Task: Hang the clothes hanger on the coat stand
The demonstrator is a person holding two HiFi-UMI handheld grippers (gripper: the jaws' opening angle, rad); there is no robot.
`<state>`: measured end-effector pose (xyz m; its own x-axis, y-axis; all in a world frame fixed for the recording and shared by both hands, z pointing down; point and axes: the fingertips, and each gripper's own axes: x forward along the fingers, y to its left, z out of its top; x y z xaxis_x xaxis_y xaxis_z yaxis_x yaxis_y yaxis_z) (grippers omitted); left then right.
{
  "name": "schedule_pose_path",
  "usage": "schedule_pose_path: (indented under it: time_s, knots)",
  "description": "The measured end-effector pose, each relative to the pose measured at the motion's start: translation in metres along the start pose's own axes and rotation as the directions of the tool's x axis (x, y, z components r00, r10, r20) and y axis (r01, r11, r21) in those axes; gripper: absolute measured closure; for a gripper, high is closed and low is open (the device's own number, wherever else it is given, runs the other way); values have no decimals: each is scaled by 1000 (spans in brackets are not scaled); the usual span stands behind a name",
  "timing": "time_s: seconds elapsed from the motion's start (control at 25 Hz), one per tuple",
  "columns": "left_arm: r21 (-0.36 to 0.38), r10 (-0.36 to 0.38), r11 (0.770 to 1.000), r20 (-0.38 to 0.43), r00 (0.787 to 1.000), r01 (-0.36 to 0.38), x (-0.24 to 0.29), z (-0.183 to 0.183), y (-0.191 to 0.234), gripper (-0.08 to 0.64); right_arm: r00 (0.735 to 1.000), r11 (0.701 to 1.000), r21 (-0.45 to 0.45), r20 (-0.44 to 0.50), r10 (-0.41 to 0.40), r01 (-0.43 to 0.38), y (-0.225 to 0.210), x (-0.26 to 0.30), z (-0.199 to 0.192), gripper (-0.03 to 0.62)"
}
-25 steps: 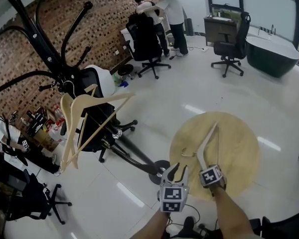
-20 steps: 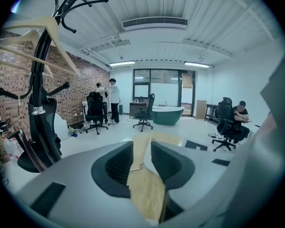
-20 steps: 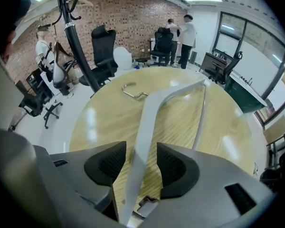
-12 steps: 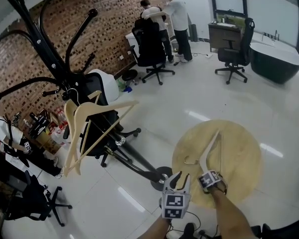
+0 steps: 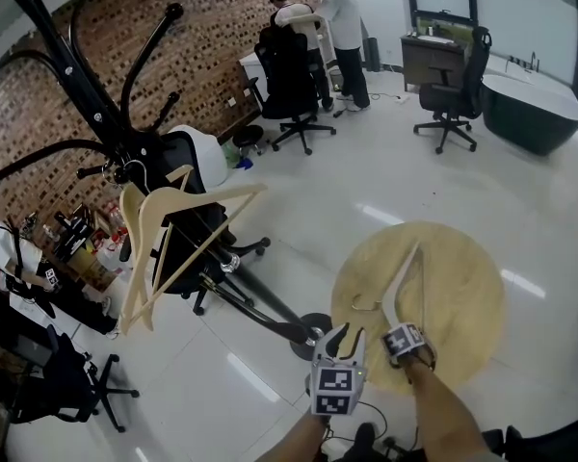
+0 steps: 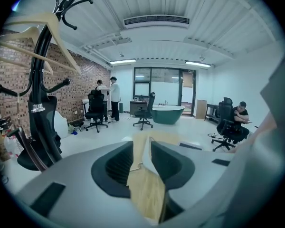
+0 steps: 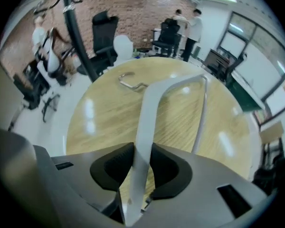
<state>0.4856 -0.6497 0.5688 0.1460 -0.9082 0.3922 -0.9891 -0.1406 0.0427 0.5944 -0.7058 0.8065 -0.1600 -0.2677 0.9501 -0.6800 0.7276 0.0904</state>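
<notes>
Smooth pale hanger [image 7: 147,108] with metal hook [image 7: 128,82] on glossy wood-grain table [image 7: 99,122]

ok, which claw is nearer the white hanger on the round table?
Right. The right claw is closing on an arm of the white hanger; the left claw hangs open to its left, not touching.

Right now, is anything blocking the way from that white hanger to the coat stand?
Nothing visible does. The fingers of the right gripper are closing on the white hanger on the round table; only bare floor lies between it and the coat stand. Wooden hangers already hang there.
</notes>
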Motion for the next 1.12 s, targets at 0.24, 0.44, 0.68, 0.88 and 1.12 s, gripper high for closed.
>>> schedule_pose_path:
  time_s: [0.24,0.44,0.68,0.88,1.12]
  knots:
    - [-7,15,1000,-2,1000,-15,-8,-2,8,443,998,987,154,40,44,-49,3,-13,-7,502]
    - [-6,17,1000,2,1000,-17,-21,-2,7,443,991,963,255,121,57,-87,5,-38,-10,502]
    - [-1,18,1000,21,1000,-18,-57,-1,0,443,944,909,350,308,118,-228,27,-79,-9,502]
    - [3,31,1000,42,999,-31,-93,-3,5,443,839,783,444,517,173,-435,57,-134,0,502]
    - [0,90,996,69,994,-90,-128,7,2,444,697,719,398,697,166,-570,64,-221,9,502]
